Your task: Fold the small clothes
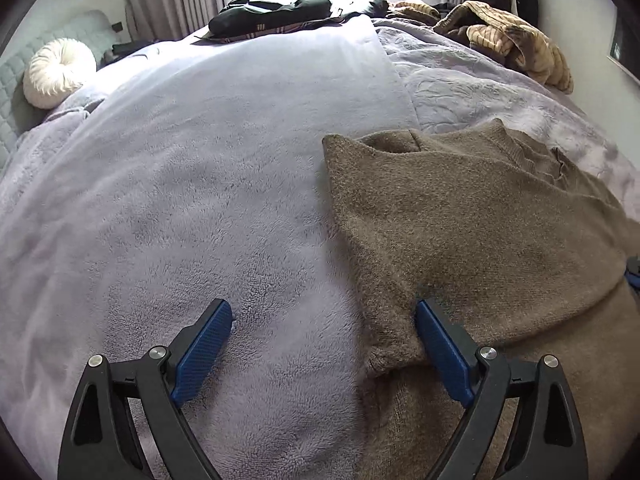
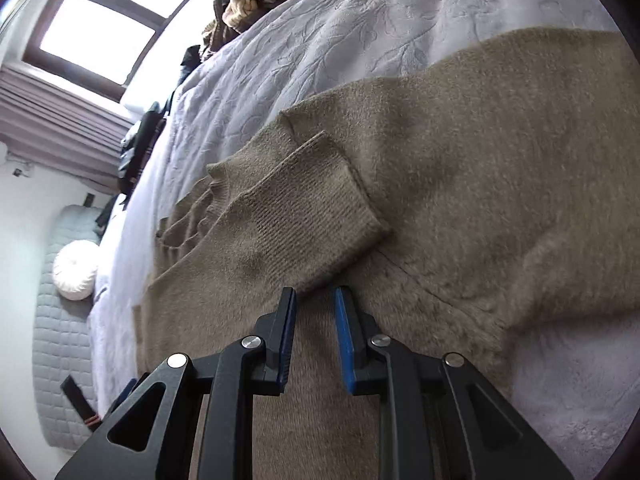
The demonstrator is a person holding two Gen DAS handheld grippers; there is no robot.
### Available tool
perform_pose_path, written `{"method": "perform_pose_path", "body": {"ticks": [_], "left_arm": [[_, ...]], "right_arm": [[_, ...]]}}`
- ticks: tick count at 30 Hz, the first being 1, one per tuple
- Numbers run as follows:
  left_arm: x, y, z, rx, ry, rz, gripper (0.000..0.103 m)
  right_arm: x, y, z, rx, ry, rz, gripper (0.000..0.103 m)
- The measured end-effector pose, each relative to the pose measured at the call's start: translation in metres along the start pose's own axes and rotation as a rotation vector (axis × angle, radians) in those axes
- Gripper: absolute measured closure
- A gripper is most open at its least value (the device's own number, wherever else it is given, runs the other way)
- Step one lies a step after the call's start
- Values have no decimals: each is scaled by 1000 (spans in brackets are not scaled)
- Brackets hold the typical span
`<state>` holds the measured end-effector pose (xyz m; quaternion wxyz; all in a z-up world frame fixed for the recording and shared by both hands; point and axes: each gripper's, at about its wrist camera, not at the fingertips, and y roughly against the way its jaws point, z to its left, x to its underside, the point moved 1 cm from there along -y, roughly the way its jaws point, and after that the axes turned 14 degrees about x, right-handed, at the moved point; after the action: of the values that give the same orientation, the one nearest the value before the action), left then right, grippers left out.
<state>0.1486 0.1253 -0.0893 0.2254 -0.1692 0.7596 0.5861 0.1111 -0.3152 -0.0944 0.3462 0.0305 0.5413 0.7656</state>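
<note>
Blue-padded, the left gripper (image 1: 324, 316) is spread wide, its right pad touching the brown fuzzy knit sweater (image 1: 460, 220) at the hem corner. The right gripper (image 2: 316, 300), pads apart with a narrow gap, holds nothing just below the folded ribbed cuff (image 2: 304, 216). Sweater lies flat on the lilac fleece-covered bed (image 1: 200, 200).

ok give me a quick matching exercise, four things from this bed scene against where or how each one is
Things:
1. brown sweater
2. round white cushion
3. left tool
4. striped tan garment

States:
A. wide open, over the sweater's edge
B. heaped at the far side of the bed
C. by the grey headboard
D. spread on the bed, one sleeve folded across

Pairs: 1-D, 2-C, 3-A, 4-B
</note>
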Motion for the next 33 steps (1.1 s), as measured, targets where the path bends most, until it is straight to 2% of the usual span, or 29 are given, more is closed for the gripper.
{"method": "perform_pose_path", "body": {"ticks": [3,4,10,13,16,20,25,33], "left_arm": [[0,3,-2,4,-1,1,9],[0,3,-1,6,5,5,10],[0,14,6,62,53,8,10],[-3,17,11,61,90,9,10],[-1,25,7,103,118,2,10],[3,36,-15,111,66,-8,10],[11,43,-51,162,39,6,10],[28,36,-136,232,-32,52,10]], "right_arm": [[4,4,2,-40,-5,8,62],[5,5,3,-37,0,8,60],[20,18,7,-67,23,33,52],[27,24,6,-75,30,41,51],[33,33,-2,-95,11,38,51],[39,51,-24,-95,-14,21,50],[38,74,-68,-86,-82,-10,49],[33,111,-140,-75,-203,-86,49]]}}
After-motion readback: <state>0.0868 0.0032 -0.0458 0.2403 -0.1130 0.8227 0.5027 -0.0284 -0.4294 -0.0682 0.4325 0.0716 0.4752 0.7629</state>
